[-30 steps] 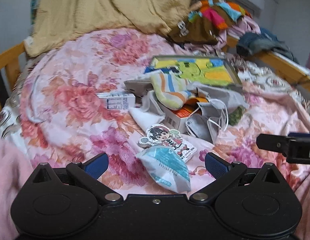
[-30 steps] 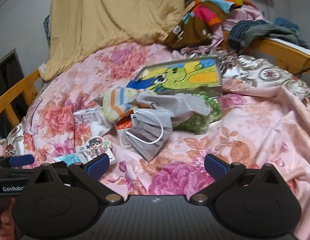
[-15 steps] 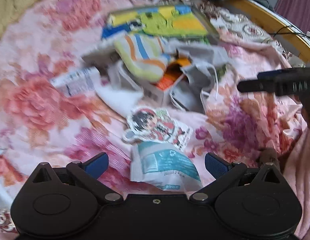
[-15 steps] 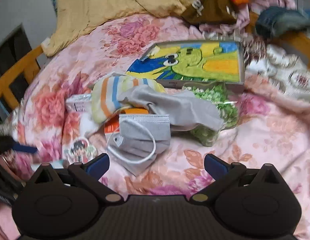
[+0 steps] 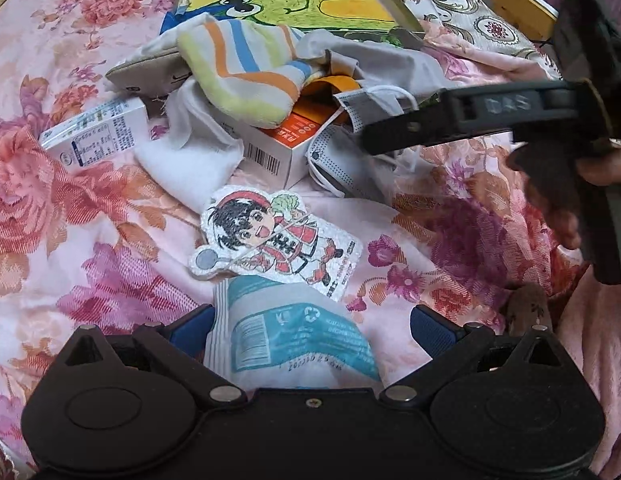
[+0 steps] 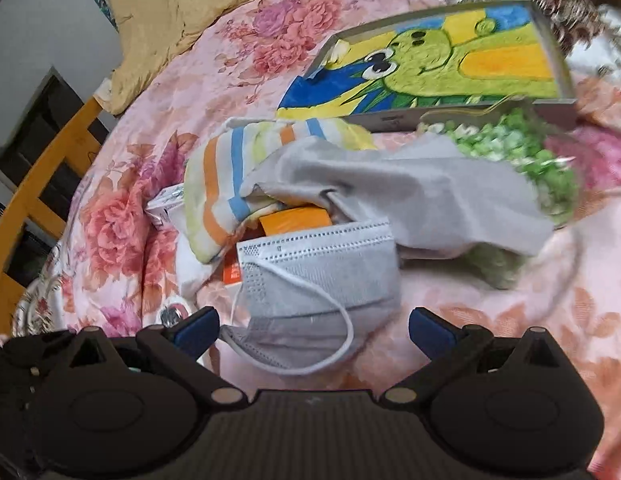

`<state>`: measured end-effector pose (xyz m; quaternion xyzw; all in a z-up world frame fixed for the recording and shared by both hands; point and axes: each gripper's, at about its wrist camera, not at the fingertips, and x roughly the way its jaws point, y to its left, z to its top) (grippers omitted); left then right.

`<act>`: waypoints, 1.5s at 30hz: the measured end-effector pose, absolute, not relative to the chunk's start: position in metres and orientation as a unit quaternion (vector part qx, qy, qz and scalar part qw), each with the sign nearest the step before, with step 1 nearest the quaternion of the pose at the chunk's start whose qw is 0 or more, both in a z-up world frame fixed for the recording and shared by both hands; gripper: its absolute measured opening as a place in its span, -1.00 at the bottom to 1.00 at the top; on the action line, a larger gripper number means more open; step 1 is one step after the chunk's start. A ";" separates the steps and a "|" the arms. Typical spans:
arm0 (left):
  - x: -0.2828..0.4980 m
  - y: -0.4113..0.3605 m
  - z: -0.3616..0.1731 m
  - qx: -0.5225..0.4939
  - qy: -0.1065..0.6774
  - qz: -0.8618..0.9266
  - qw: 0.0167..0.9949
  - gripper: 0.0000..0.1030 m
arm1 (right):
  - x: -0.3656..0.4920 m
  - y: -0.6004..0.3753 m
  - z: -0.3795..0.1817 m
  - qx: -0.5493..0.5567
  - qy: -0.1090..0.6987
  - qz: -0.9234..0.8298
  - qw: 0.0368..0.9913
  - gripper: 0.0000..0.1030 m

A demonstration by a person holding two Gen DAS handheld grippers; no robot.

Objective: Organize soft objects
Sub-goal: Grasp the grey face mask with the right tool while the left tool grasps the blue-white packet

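Note:
A pile lies on the floral bedspread. My left gripper (image 5: 310,326) is open, its fingers on either side of a white-and-teal packet (image 5: 286,336). Just beyond lies a cartoon-boy patch (image 5: 274,244). My right gripper (image 6: 314,326) is open, with a grey face mask (image 6: 310,280) between its fingers. Behind the mask lie a grey cloth (image 6: 410,196) and a striped sock (image 6: 230,176), which also shows in the left wrist view (image 5: 246,68). The right gripper shows in the left wrist view (image 5: 470,116) above the mask (image 5: 338,148).
A shallow box with a green cartoon picture (image 6: 442,60) lies behind the pile. An orange-and-white carton (image 5: 286,144) and a milk carton (image 5: 98,132) sit among the cloths. A bag of green bits (image 6: 530,160) lies on the right. A wooden bed rail (image 6: 34,200) is at the left.
Both grippers moved forward and down toward the pile. The packet now lies between the left fingers, and the face mask lies between the right fingers. Both stay open.

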<state>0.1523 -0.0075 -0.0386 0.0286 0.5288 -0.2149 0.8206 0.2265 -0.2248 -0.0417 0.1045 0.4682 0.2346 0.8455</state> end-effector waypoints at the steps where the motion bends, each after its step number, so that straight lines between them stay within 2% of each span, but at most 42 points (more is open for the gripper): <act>1: 0.153 -0.010 -0.039 0.033 0.530 -0.215 0.820 0.98 | 0.231 -0.223 -0.046 0.111 0.472 0.238 0.841 0.99; 8: 0.162 -0.009 -0.046 0.023 0.547 -0.211 0.810 0.97 | 0.243 -0.211 -0.065 0.118 0.482 0.235 0.836 0.99; 12: 0.166 -0.006 -0.047 0.011 0.550 -0.207 0.809 0.76 | 0.246 -0.207 -0.073 0.117 0.493 0.233 0.830 0.73; 14: 0.165 -0.005 -0.047 0.008 0.550 -0.207 0.809 0.67 | 0.245 -0.206 -0.073 0.111 0.491 0.230 0.833 0.71; 16: 0.166 -0.003 -0.047 0.002 0.552 -0.206 0.808 0.53 | 0.243 -0.206 -0.072 0.103 0.489 0.225 0.837 0.61; 23: 0.166 0.007 -0.046 -0.031 0.554 -0.204 0.806 0.26 | 0.238 -0.205 -0.072 0.085 0.488 0.206 0.844 0.51; 32: 0.154 0.010 -0.033 -0.037 0.521 -0.215 0.825 0.15 | 0.225 -0.197 -0.071 0.037 0.474 0.200 0.857 0.06; 33: 0.152 0.011 -0.029 -0.037 0.512 -0.214 0.831 0.15 | 0.224 -0.198 -0.070 0.036 0.471 0.199 0.859 -0.24; 34: 0.149 0.012 -0.025 -0.038 0.499 -0.213 0.839 0.15 | 0.223 -0.198 -0.068 0.035 0.468 0.197 0.861 -0.38; 36: 0.142 0.015 -0.018 -0.039 0.476 -0.211 0.853 0.15 | 0.220 -0.200 -0.065 0.036 0.464 0.193 0.864 -0.44; 42: 0.131 0.025 -0.001 -0.071 0.431 -0.202 0.876 0.15 | 0.213 -0.212 -0.053 0.072 0.453 0.207 0.864 -0.47; 45: 0.131 0.032 0.002 -0.096 0.427 -0.193 0.878 0.15 | 0.212 -0.220 -0.052 0.108 0.467 0.221 0.849 -0.32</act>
